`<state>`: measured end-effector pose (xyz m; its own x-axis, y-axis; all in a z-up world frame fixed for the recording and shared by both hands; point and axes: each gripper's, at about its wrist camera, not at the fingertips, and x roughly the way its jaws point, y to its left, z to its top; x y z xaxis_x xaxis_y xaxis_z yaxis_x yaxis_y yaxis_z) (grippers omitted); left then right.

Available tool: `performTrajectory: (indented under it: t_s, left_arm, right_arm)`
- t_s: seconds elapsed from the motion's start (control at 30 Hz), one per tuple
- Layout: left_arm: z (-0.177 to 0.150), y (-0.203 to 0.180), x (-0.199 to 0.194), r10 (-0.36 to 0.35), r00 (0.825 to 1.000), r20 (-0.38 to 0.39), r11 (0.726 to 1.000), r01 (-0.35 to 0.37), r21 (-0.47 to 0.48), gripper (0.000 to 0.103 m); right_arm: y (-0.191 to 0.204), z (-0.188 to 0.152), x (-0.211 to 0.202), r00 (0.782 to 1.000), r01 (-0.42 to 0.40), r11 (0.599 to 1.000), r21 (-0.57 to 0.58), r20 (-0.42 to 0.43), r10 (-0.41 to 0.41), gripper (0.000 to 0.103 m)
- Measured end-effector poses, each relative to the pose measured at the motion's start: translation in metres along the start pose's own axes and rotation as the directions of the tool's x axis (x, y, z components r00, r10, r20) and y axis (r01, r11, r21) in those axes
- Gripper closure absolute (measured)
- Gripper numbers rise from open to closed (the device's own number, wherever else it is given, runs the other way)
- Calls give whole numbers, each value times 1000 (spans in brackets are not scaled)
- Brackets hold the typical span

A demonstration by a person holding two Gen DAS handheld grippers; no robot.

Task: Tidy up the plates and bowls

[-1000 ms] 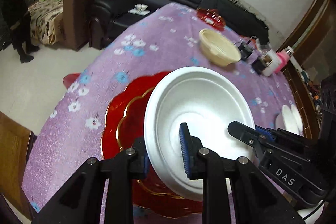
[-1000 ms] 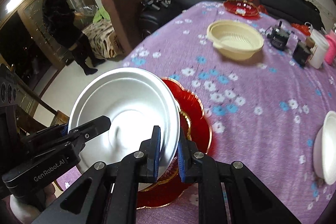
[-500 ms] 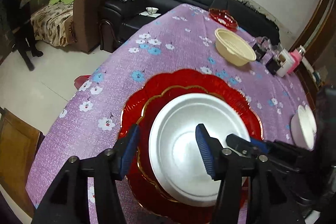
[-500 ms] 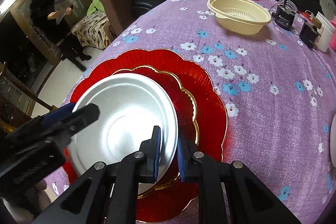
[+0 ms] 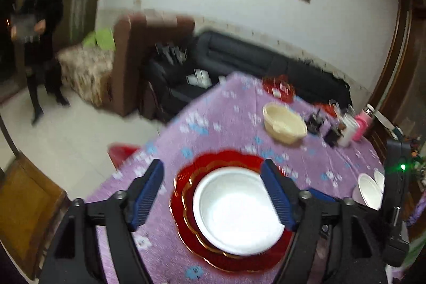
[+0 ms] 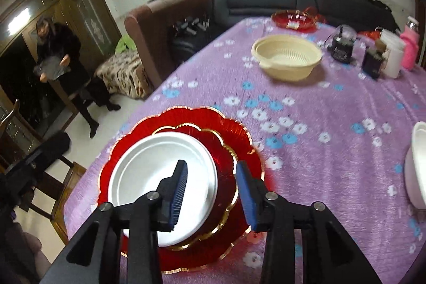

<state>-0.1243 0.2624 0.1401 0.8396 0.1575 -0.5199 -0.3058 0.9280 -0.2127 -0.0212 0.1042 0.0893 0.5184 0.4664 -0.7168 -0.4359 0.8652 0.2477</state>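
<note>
White plate [image 6: 149,172] now dropped onto red plates [image 6: 234,135]; left tongs [image 5: 213,193] wide, right tongs [image 6: 210,190] opening astride its rim—lift straight off.

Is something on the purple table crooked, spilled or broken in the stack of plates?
Nothing is spilled or broken. The white round plate lies flat on the small red scalloped plate, though off-centre, towards the table edge. That plate rests on the large red gold-rimmed plate. Both tongs are opening and grip nothing.
</note>
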Motion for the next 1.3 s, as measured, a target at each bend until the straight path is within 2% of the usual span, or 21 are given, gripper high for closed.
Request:
performTrajectory:
  t_s: [0.07,0.17,0.2,0.27,0.33,0.37,0.43,0.5,0.63,0.77,0.93,1.03,1.23,1.3]
  left_arm:
    - [0,-11,-22,40,993,108,999,-43,26,14]
    - [0,-29,-47,29,977,213,997,-43,64,8]
    - [0,-34,-53,22,972,235,996,-42,78,6]
    - [0,-48,-64,7,963,271,992,-41,119,5]
    - [0,-58,-70,-15,961,275,988,-28,150,4]
    - [1,-61,-71,-23,962,271,988,-19,155,4]
    - [4,-67,-70,-54,967,250,988,14,156,4]
    - [6,-74,-68,-69,971,229,988,35,152,4]
    - [5,-96,-51,-109,983,149,980,82,181,4]
    - [-4,-129,-31,-169,985,46,963,155,221,4]
    - [-14,-166,6,-223,969,-103,950,239,199,4]
    - [-22,-188,32,-241,951,-193,946,274,171,4]
    - [-44,-232,75,-226,931,-286,936,289,203,4]
    - [-51,-248,90,-222,923,-314,932,296,211,4]
  right_arm:
    - [-3,-5,-16,999,5,1000,-6,40,-5,55]
    - [-8,-13,-39,993,45,999,-26,110,-42,49]
    - [-11,-16,-46,989,64,997,-37,137,-58,47]
    - [-20,-25,-62,975,119,991,-61,196,-105,34]
    - [-34,-34,-78,957,170,984,-58,248,-150,26]
    - [-44,-38,-85,954,178,983,-46,255,-161,25]
    - [-67,-43,-96,958,171,985,-15,236,-163,25]
    - [-94,-47,-108,954,199,980,30,223,-200,25]
    - [-145,-50,-131,923,290,948,129,225,-312,25]
    - [-199,-47,-150,899,311,911,271,228,-375,25]
    - [-244,-41,-147,870,350,872,343,225,-438,25]
    - [-266,-37,-140,846,393,845,364,216,-487,25]
    - [-296,-49,-128,841,368,826,426,227,-492,26]
    - [-309,-57,-121,851,350,818,457,209,-481,31]
